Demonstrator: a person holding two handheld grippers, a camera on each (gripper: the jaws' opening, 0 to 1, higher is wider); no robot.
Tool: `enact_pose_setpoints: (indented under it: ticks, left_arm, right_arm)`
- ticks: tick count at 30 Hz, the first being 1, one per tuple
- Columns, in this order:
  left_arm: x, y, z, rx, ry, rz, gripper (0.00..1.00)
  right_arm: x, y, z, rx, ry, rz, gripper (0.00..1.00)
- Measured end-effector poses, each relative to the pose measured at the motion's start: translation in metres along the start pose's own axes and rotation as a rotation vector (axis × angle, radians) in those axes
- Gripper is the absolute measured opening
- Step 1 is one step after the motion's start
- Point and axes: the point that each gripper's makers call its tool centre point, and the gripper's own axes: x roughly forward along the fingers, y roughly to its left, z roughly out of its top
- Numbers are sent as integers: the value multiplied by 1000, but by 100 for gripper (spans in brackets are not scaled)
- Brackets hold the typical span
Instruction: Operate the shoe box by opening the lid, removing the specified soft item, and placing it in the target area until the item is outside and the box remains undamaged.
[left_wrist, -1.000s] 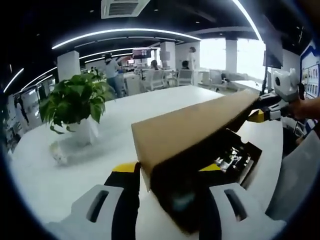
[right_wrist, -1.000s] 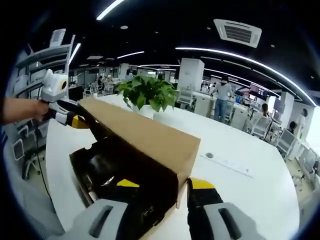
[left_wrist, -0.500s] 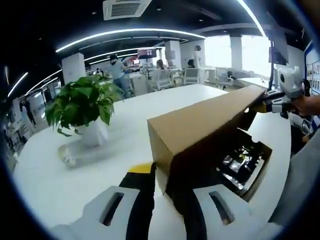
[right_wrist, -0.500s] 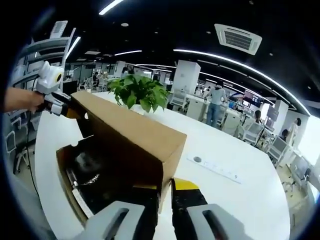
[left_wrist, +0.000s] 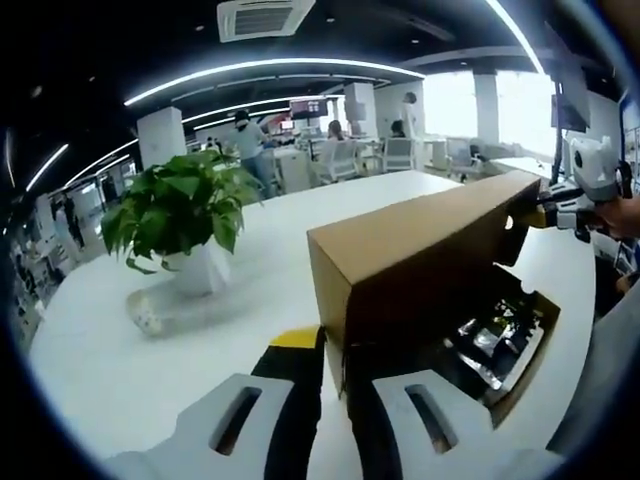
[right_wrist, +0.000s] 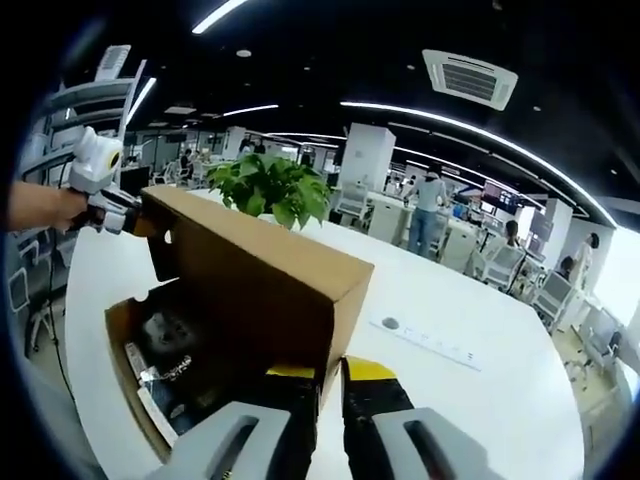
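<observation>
I have both grippers' jaws clamped on the lid (left_wrist: 420, 250) corners; thin, bendable cardboard, so I grip its edges gently.

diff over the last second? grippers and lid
Both grippers closed in: the left gripper and right gripper, open astride the lid's end walls a second ago, now pinch the two ends of the raised cardboard lid. The lid has tipped further up, baring more of the box and its dark contents. The potted plant and white table are unchanged.
</observation>
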Motion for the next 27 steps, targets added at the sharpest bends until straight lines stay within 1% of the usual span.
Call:
enact_pose_setpoints:
  ticks: [8, 14, 16, 27]
  left_arm:
    - [3, 3, 1, -7, 2, 11, 4]
    - [5, 4, 2, -6, 4, 12, 4]
    - [5, 4, 3, -4, 4, 13, 4]
    - [10, 6, 6, 6, 9, 6, 4]
  right_arm:
    - [2, 4, -3, 12, 0, 6, 7]
    - [3, 8, -19, 9, 25, 8, 7]
    - [1, 8, -24, 22, 31, 9, 7]
    - [3, 9, -43, 36, 71, 4, 5]
